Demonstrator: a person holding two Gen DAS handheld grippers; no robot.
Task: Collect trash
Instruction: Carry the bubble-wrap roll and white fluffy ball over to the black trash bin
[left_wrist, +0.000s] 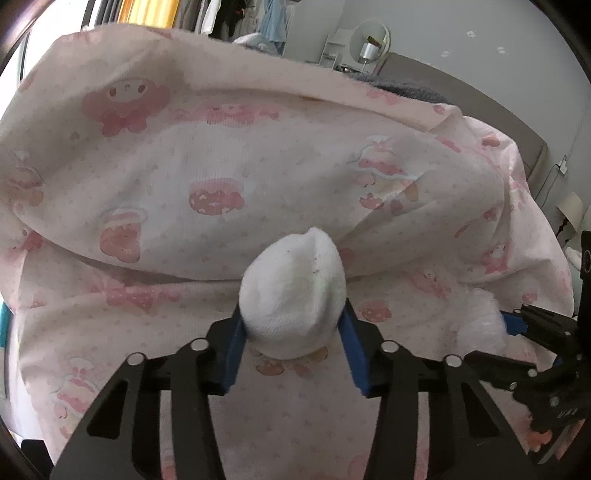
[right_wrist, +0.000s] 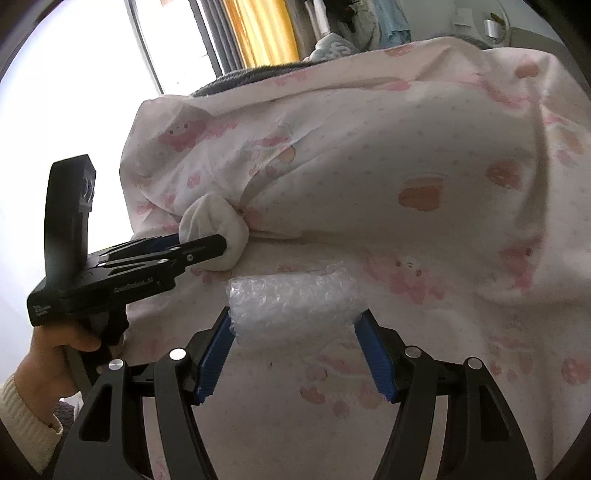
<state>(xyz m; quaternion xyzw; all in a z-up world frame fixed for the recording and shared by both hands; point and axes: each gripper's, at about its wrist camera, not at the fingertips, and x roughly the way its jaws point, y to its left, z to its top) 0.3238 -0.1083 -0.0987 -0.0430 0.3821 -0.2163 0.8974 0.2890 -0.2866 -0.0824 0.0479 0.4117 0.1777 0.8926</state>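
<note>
A: Left gripper (left_wrist: 293, 328) pinches the balled white sock-like wad (left_wrist: 293, 291); right gripper (right_wrist: 295, 325) clamps the clear bubble-wrap roll (right_wrist: 293, 301), both mid-bed over the pink cartoon-print quilt (left_wrist: 221, 155).

B: Keep both squeezes gentle and lift straight; possibly they're resting on the quilt.

A pink-printed duvet (left_wrist: 229, 155) fills most of both views, rumpled into soft folds. Behind its top edge lies a grey blanket (left_wrist: 402, 88). Beyond the duvet, clothes (left_wrist: 273, 18) hang beside a yellow curtain (left_wrist: 151, 11). Right of the clothes, past the duvet's far edge, a round mirror (left_wrist: 369, 38) stands near a grey headboard (left_wrist: 461, 96). A bright window (right_wrist: 92, 74) lies left of the duvet.
</note>
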